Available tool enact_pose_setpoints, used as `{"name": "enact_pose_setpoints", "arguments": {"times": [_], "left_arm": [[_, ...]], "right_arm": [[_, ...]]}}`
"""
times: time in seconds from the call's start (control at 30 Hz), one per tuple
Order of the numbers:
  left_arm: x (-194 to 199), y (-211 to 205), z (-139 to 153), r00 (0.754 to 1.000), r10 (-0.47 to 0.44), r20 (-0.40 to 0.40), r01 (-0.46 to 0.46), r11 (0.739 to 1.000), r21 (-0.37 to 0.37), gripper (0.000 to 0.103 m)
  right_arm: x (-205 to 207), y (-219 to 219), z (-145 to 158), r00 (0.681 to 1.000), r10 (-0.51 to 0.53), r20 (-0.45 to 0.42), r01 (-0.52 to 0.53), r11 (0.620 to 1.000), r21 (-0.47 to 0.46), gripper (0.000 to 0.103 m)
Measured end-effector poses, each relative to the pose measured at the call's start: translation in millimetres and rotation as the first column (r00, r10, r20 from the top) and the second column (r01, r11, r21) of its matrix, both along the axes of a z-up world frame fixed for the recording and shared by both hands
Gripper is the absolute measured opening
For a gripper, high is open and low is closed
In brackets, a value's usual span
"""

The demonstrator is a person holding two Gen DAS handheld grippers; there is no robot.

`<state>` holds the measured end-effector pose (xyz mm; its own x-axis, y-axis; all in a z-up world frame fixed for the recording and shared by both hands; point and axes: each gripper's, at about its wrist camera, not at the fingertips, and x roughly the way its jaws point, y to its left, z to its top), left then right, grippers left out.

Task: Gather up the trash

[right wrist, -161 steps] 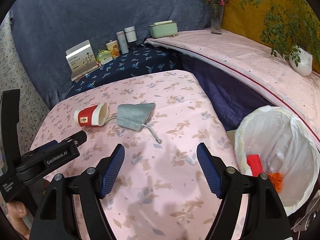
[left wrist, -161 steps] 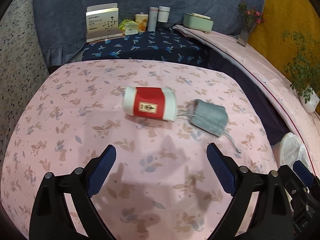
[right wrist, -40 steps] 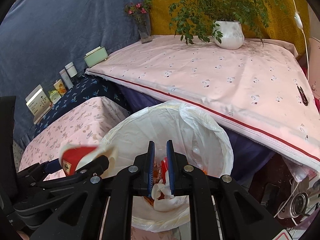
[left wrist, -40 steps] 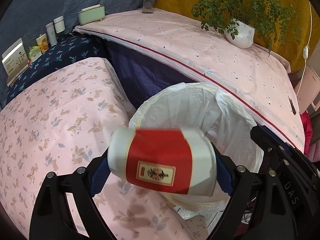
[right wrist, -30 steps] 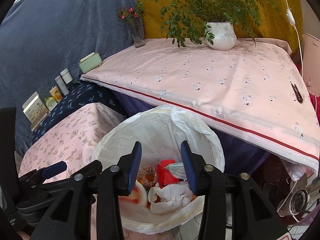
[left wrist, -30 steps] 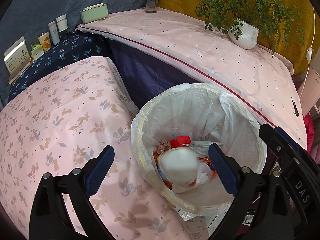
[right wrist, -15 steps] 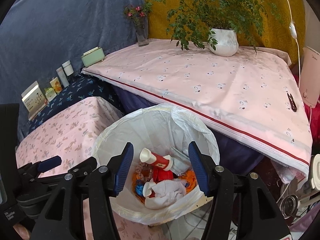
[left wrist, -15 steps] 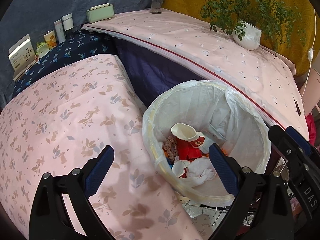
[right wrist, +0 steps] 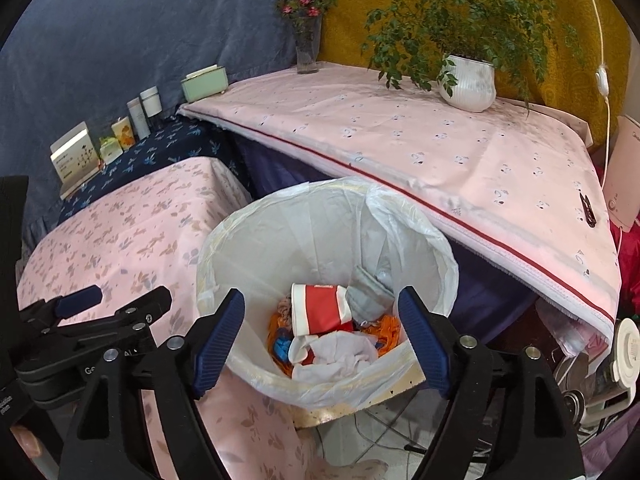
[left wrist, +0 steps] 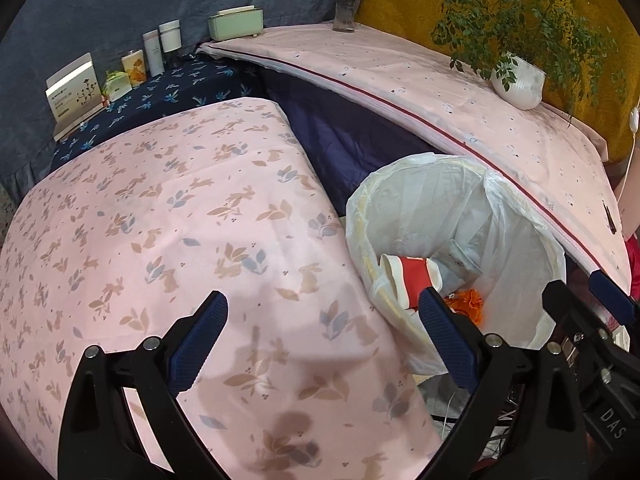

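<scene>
The red and white paper cup [right wrist: 320, 309] lies on its side inside the white-lined trash bin [right wrist: 248, 256], among a grey pouch [right wrist: 366, 294], crumpled tissue and orange scraps. From the left wrist view the cup [left wrist: 412, 276] shows at the near wall of the bin [left wrist: 400, 196]. My right gripper [right wrist: 322, 330] hovers over the bin mouth, its jaws opening with nothing held between them. My left gripper [left wrist: 322, 334] stands open and empty over the edge of the pink floral table [left wrist: 160, 232], just left of the bin.
A higher pink-covered table [right wrist: 420, 144] with a potted plant [right wrist: 468, 80] and a flower vase [right wrist: 306, 52] runs behind the bin. Boxes and bottles [left wrist: 132, 64] stand on a dark blue cloth at the back left. Cables and clutter [right wrist: 592, 376] lie on the floor right of the bin.
The cup left my left gripper and dropped into the bin, settling on its side. My left gripper shifted left over the table. My right gripper's jaws spread from shut to wide.
</scene>
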<state>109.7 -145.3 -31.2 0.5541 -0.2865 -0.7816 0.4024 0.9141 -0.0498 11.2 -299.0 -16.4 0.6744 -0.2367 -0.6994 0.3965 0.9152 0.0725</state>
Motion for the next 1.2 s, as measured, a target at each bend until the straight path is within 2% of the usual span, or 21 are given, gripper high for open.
{"name": "enact_pose_setpoints", "arguments": {"times": [0.2,0.67,1.03,1.2], "left_arm": [[-7.9,17.2,-4.0,0.999,0.038,0.013,-0.038,0.999,0.002,0.093],[-25.2,35.7,-17.3,0.996,0.085,0.012,-0.085,0.996,0.0,0.093],[-33.9,36.6,-14.6,0.995,0.089,0.053,-0.089,0.996,0.003,0.093],[-36.7,38.0,-16.8,0.994,0.097,0.045,-0.097,0.995,-0.002,0.093]], "right_arm": [[-7.4,14.8,-4.4,1.0,0.014,-0.025,-0.015,0.999,-0.046,0.083],[-25.3,32.4,-18.3,0.998,0.02,-0.063,-0.024,0.998,-0.052,0.084],[-28.3,35.4,-18.2,0.999,0.006,-0.048,-0.008,0.999,-0.037,0.085],[-28.9,39.0,-17.2,0.999,0.005,-0.033,-0.006,0.998,-0.056,0.089]]}}
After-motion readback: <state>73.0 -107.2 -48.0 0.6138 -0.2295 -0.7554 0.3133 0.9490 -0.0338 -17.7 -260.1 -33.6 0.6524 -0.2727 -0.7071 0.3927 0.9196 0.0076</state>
